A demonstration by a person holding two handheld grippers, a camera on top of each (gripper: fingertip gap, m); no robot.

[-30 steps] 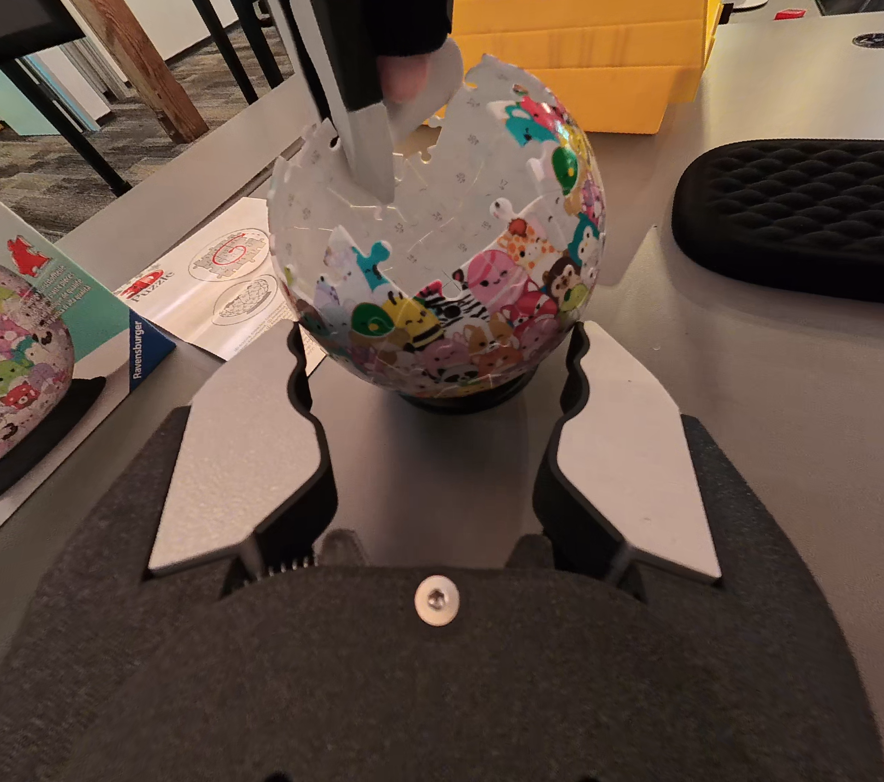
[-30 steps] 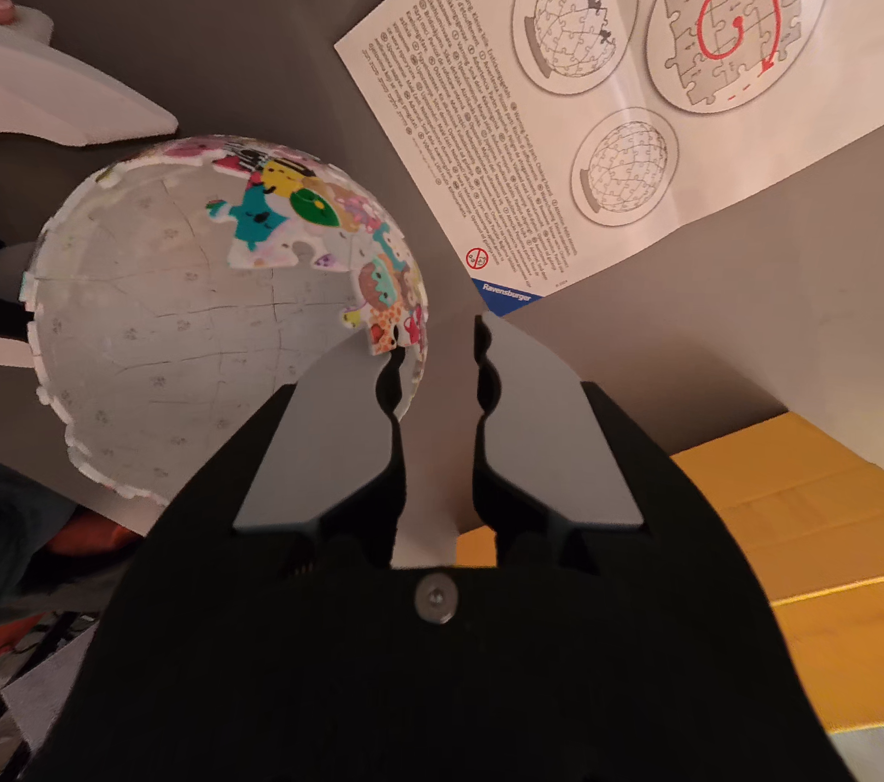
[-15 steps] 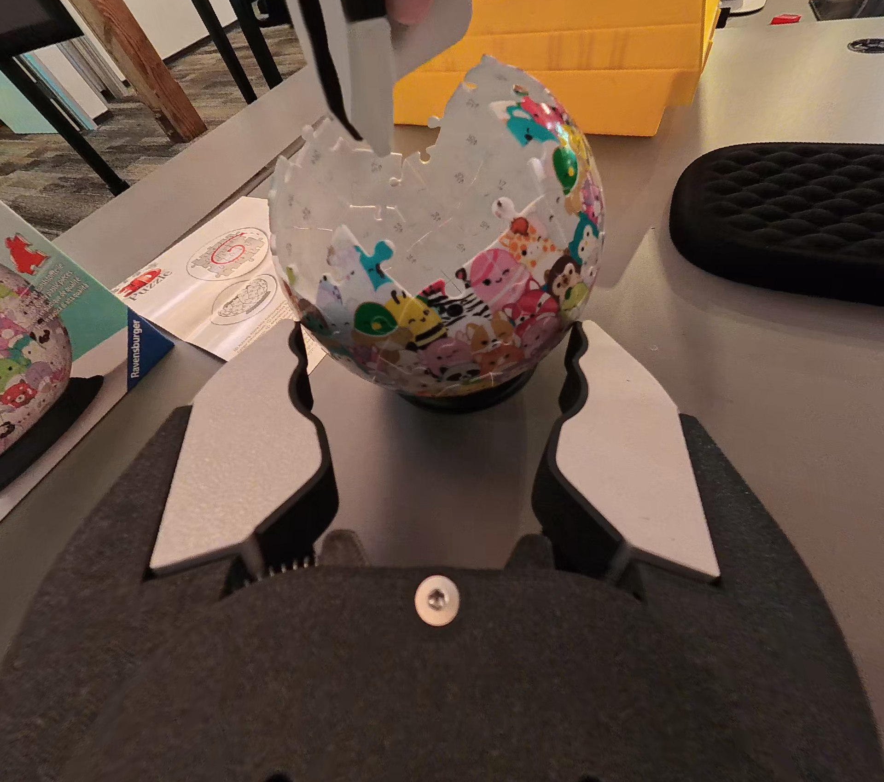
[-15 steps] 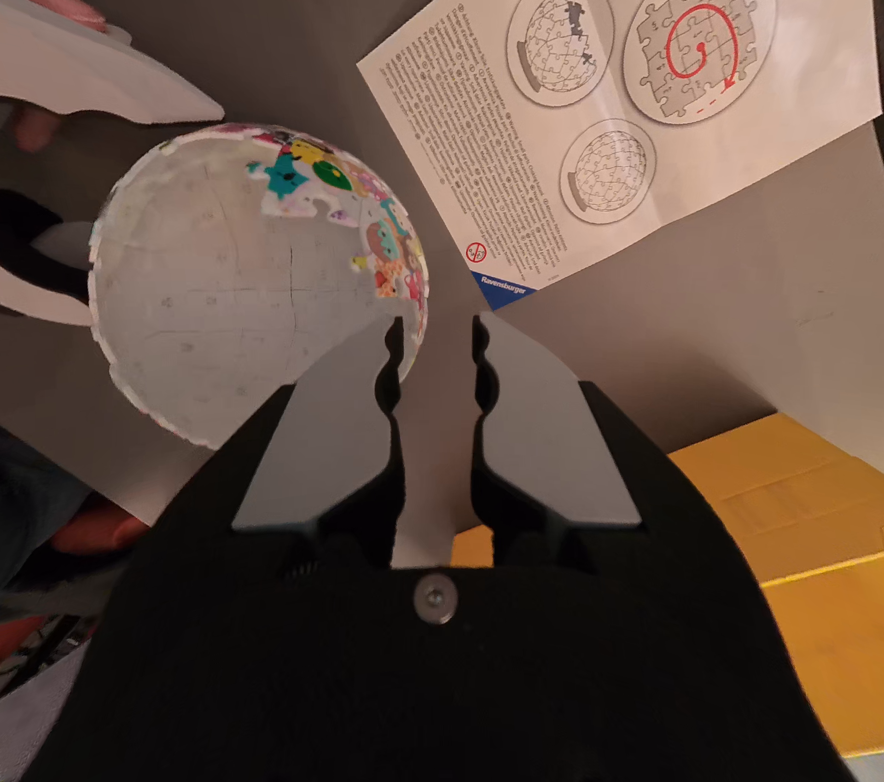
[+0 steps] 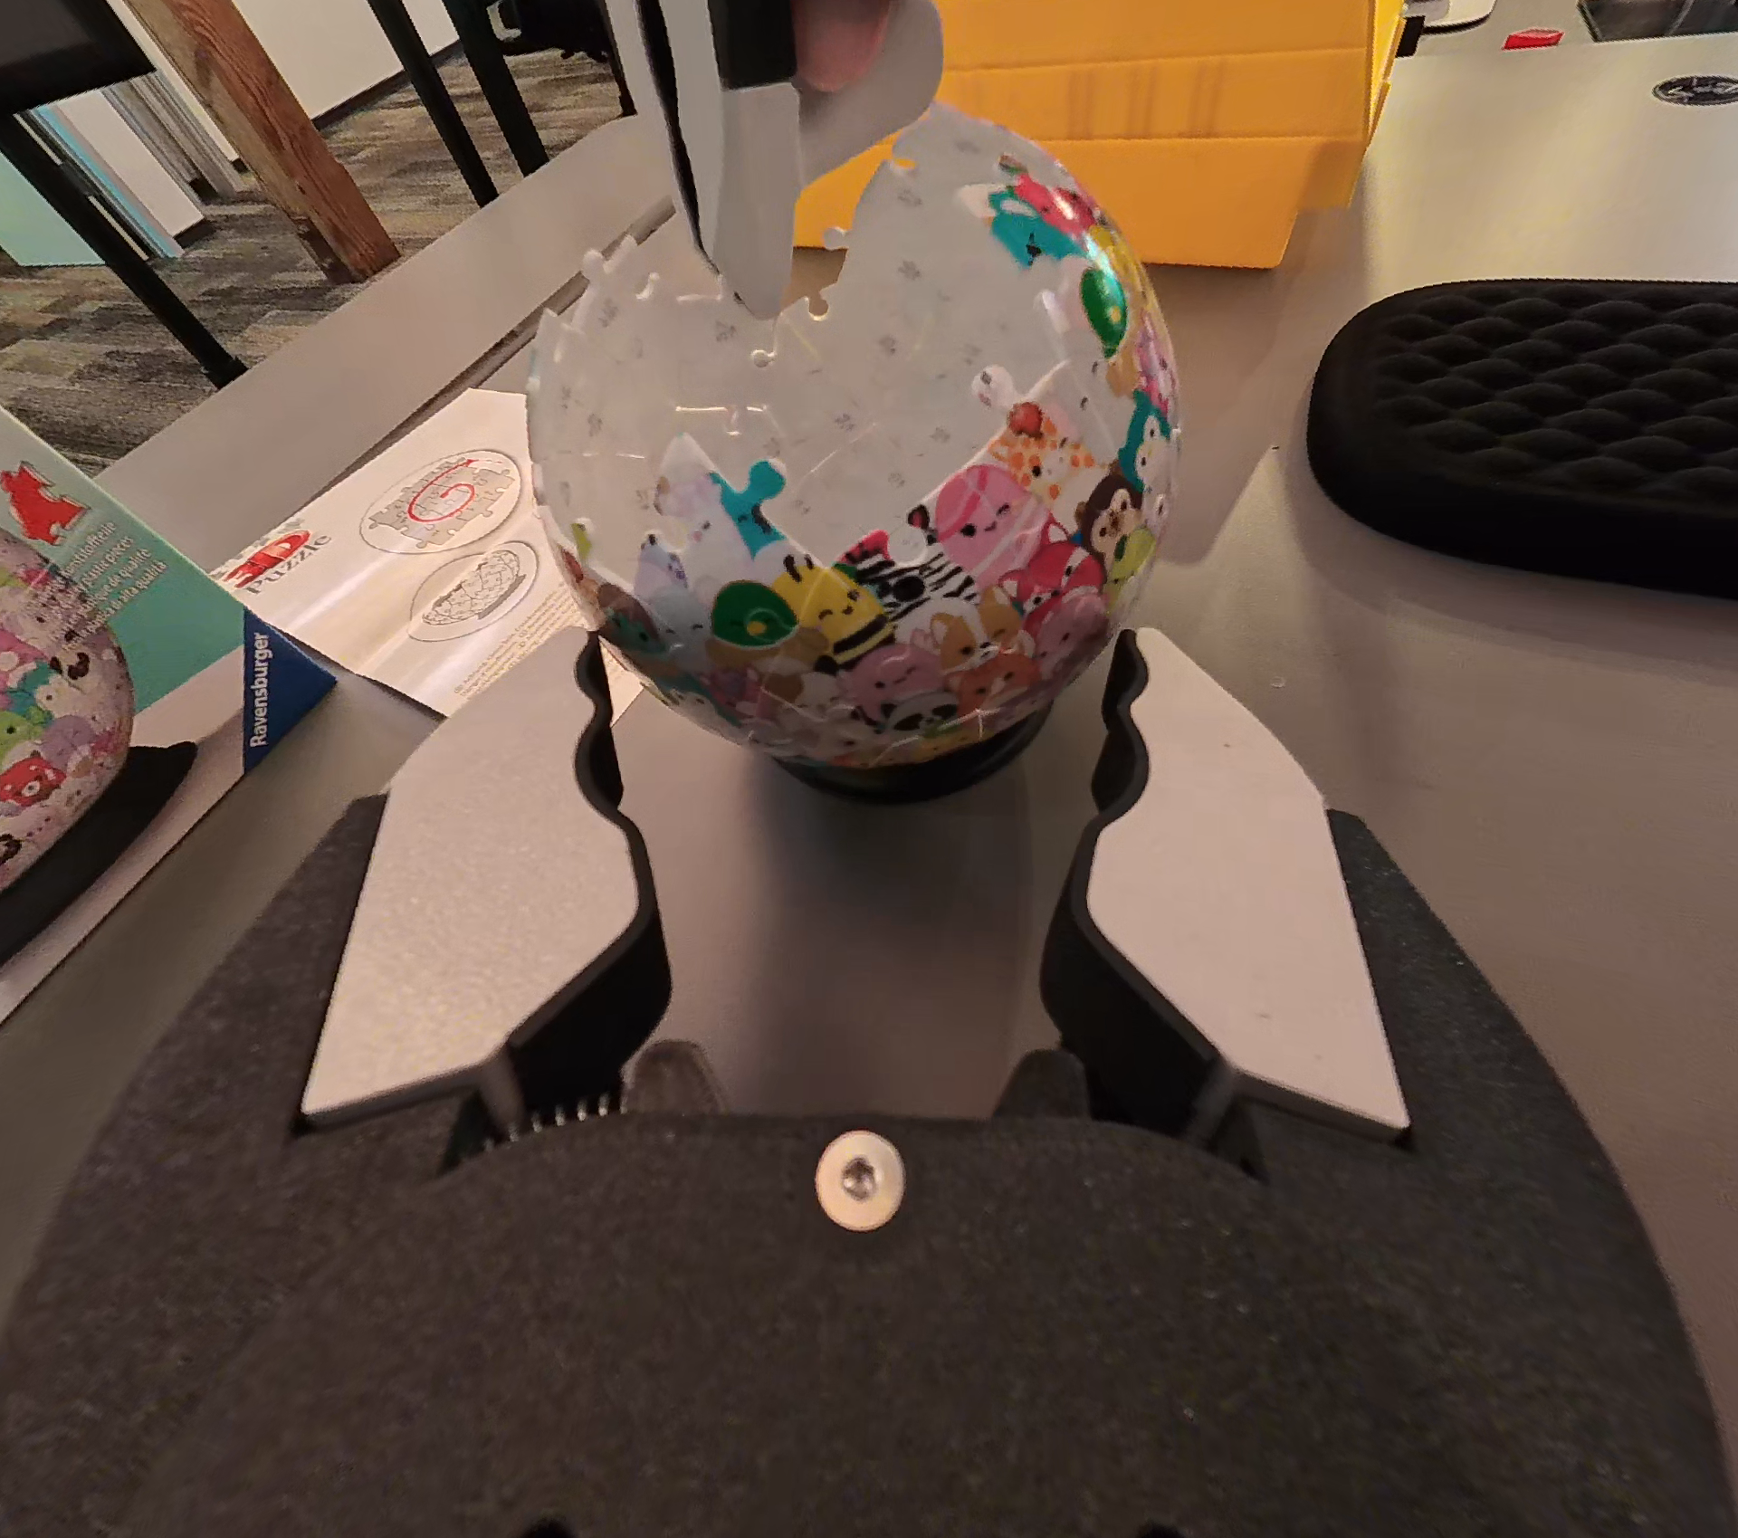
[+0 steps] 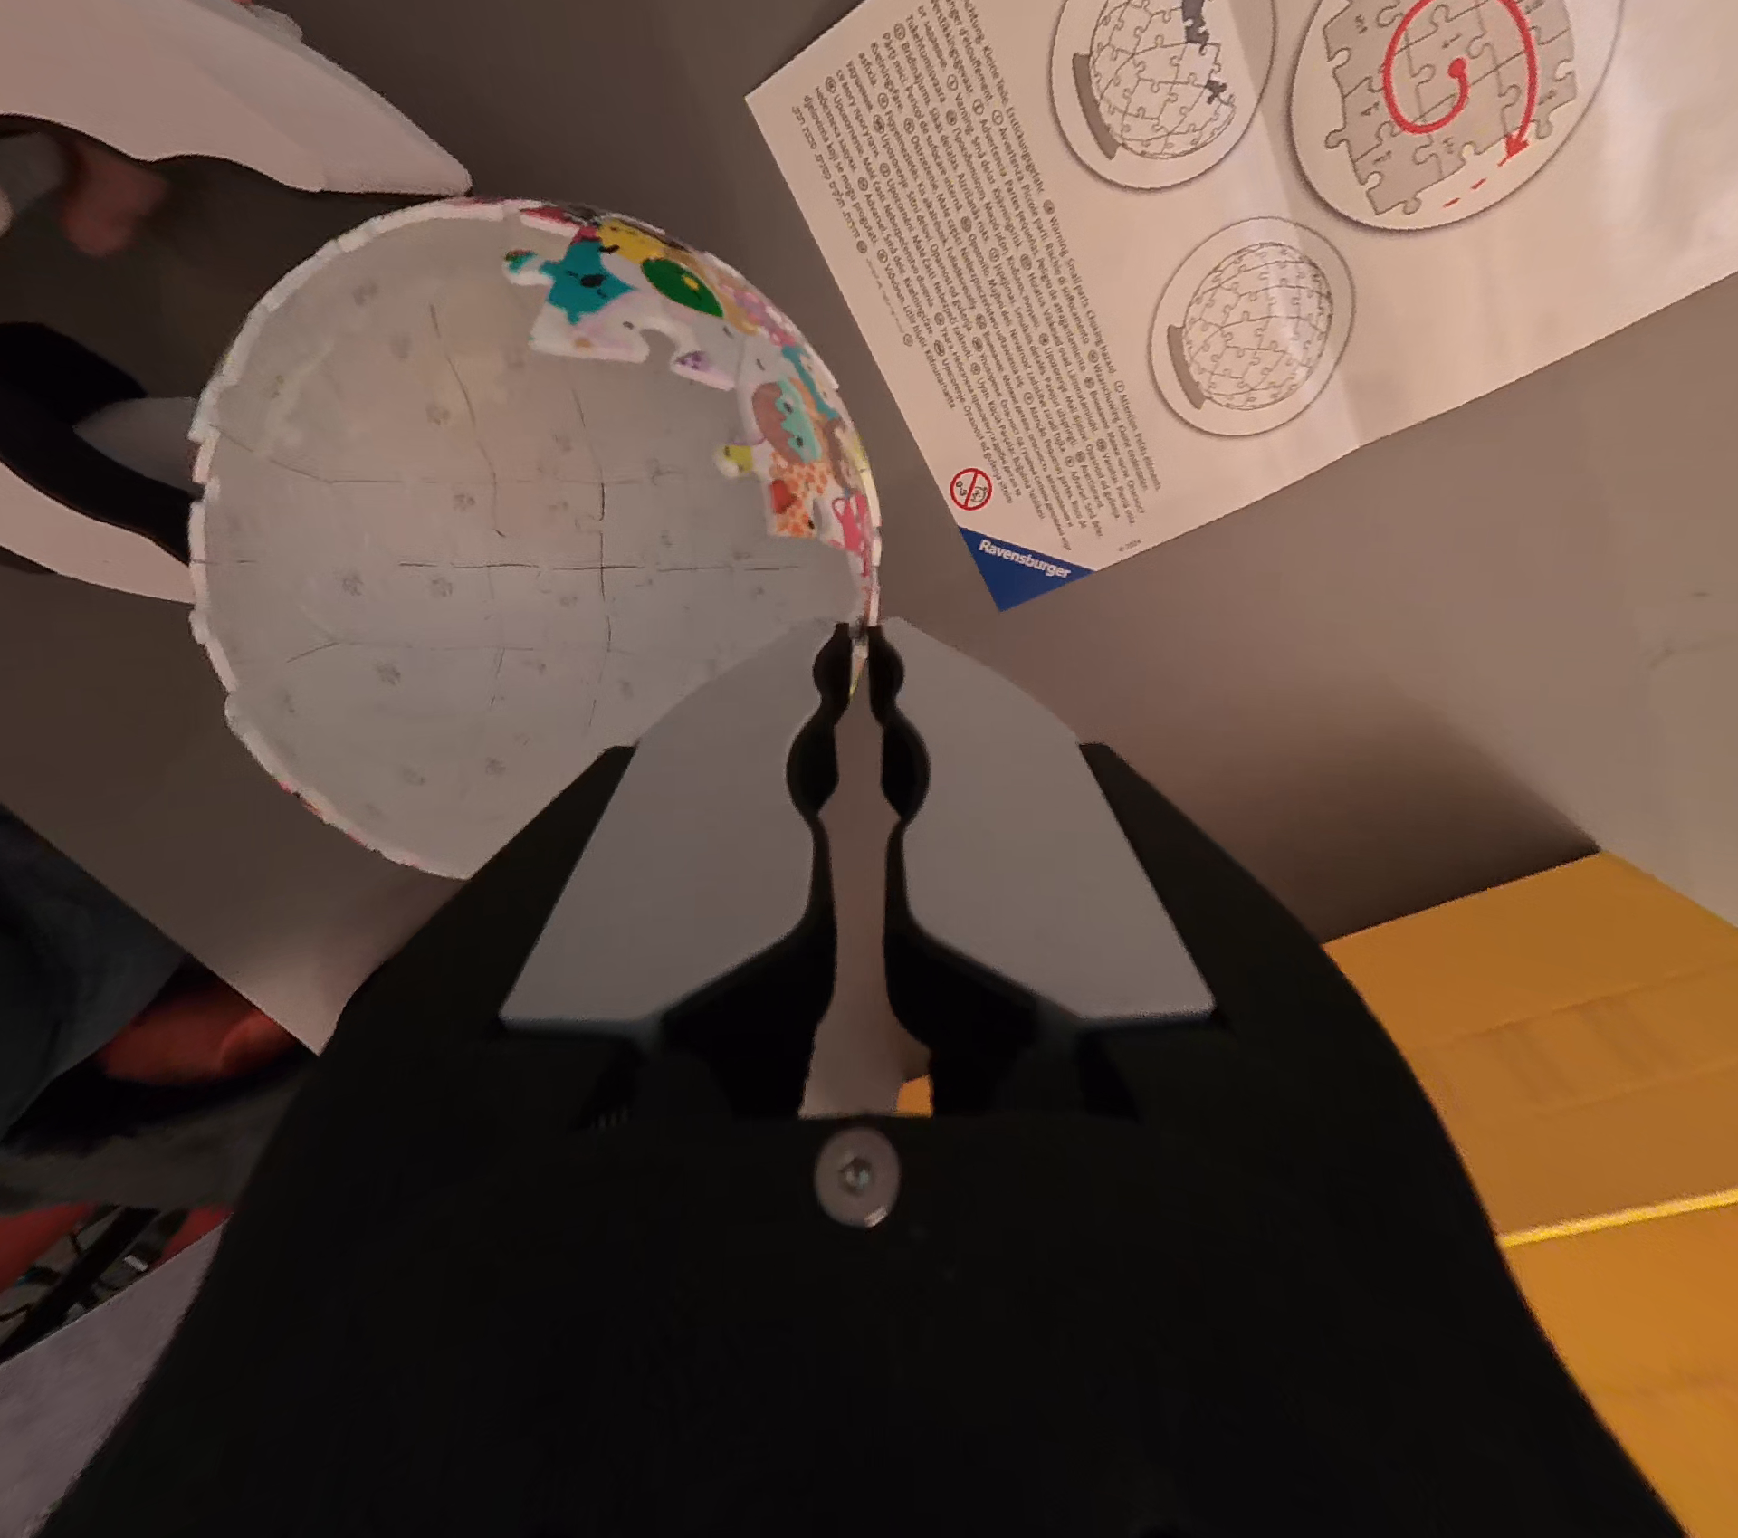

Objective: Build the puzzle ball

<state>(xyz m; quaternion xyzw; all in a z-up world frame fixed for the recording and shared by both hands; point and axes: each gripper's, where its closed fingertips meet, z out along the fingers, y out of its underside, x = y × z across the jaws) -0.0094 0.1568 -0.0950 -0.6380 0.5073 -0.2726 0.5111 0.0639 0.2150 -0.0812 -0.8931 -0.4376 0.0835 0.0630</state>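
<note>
We see a glossy plastic ball (image 5: 875, 515), white inside (image 6: 489, 552). Our grippers' (image 5: 861, 703) fingers (image 5: 489, 900) look matt grey, their bodies felt-like black. The leaflet (image 6: 1223, 195) is smooth paper, the mat (image 5: 1542, 439) quilted black.

Printed sheet (image 6: 1223, 223) on the worktop (image 6: 1223, 740), in your right view:
- columns of tiny black print, too small for you to make out
- a blue corner patch with white brand lettering
- a small red crossed-circle sign just above that patch
- three round diagrams, one with a red spiral arrow

Your left view adds a red logo word at the sheet's near edge.

Box (image 5: 122, 599), far left: white lines of print on teal, white brand lettering on a blue corner strip.

Puzzle ball (image 5: 846, 458): faint grey marks on the piece backs, unreadable.
</note>
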